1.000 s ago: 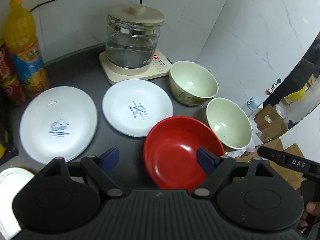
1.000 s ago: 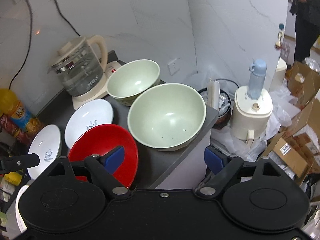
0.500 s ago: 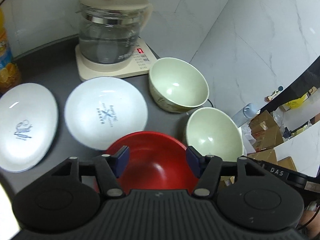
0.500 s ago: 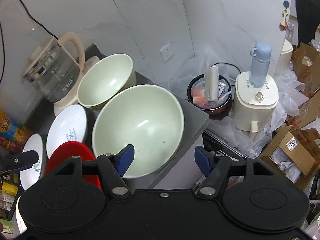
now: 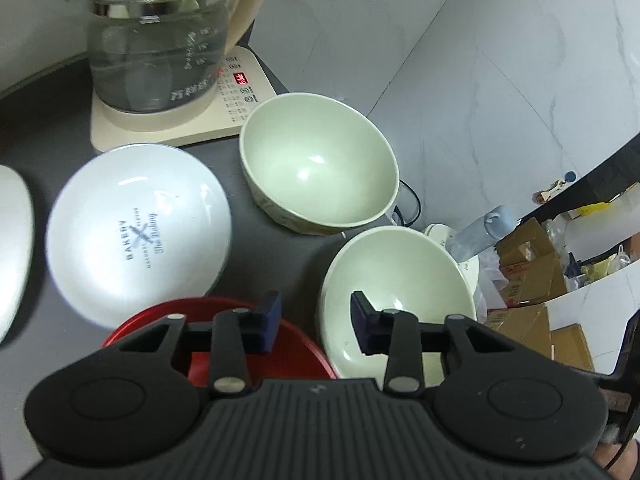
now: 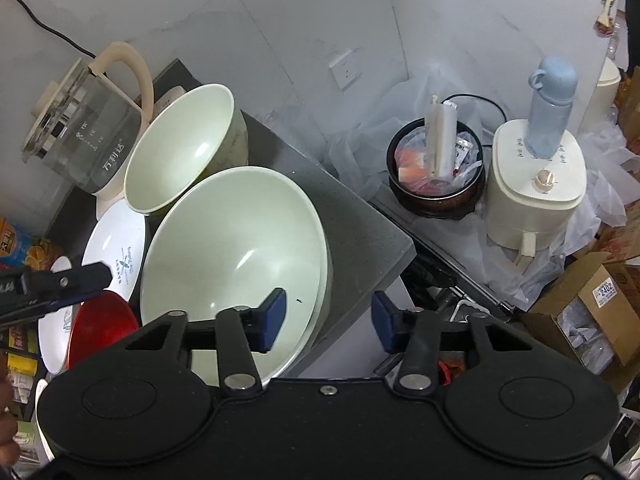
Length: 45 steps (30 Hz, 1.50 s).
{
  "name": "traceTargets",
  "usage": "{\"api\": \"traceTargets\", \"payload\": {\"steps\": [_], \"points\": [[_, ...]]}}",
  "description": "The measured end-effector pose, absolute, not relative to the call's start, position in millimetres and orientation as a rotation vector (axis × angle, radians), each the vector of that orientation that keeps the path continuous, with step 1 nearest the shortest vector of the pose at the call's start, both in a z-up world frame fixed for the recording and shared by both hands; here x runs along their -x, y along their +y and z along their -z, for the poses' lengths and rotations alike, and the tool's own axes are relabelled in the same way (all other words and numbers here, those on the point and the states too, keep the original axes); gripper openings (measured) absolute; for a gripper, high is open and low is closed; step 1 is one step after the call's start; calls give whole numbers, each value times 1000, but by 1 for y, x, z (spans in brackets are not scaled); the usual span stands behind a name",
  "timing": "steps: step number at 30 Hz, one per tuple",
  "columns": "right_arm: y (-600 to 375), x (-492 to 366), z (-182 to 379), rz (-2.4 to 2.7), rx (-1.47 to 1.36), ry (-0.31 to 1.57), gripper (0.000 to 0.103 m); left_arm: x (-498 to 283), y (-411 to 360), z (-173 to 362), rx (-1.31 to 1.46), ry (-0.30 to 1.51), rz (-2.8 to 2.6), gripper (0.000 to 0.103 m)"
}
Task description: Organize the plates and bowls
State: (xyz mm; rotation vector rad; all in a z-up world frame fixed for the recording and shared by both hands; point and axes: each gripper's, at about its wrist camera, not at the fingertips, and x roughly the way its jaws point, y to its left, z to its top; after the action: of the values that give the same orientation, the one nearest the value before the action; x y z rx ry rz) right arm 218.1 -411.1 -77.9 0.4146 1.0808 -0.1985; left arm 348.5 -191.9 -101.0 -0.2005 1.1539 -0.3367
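Note:
My left gripper [image 5: 316, 322] is open and low over the counter. Its left finger is above the red bowl [image 5: 160, 320] and its right finger is inside the near pale green bowl [image 5: 400, 276]. My right gripper [image 6: 329, 318] is open and straddles the right rim of that same green bowl [image 6: 236, 248], left finger inside and right finger outside. A second green bowl [image 5: 320, 168] stands behind it. A white plate [image 5: 136, 236] printed "BAKERY" lies to the left, and another white plate [image 5: 12, 240] shows at the left edge.
A glass kettle [image 5: 160, 40] on a cream base stands at the back by the wall. The counter edge [image 6: 400, 248] drops off right of the bowls. Below are a dark pot [image 6: 436, 184], a cream appliance [image 6: 536, 196] with a blue bottle, and cardboard boxes [image 6: 592, 304].
Both grippers moved forward and down toward the near green bowl, and their jaws narrowed. The left one swung right, away from the middle of the red bowl.

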Motion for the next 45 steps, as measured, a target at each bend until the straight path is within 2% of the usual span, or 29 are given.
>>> {"api": "traceTargets", "payload": {"steps": [3,13,17,20,27,45], "points": [[-416,-224,82,171,-427,1091,32,-359,-194,111,220,1184,318,26],[-426,-230,96,143,-489,1114,25,-378,-203,131,260,1246,315,16],[-426,-232,99,121,-504,1113,16,-380,-206,137,258,1264,317,12],[-424,-234,100,123,-493,1109,15,-380,-211,145,240,1282,321,8],[-424,-234,96,134,-488,1098,13,-377,-211,151,212,1277,338,5],[-388,-227,27,100,-392,964,14,-347,-182,86,205,1108,377,5]]}}
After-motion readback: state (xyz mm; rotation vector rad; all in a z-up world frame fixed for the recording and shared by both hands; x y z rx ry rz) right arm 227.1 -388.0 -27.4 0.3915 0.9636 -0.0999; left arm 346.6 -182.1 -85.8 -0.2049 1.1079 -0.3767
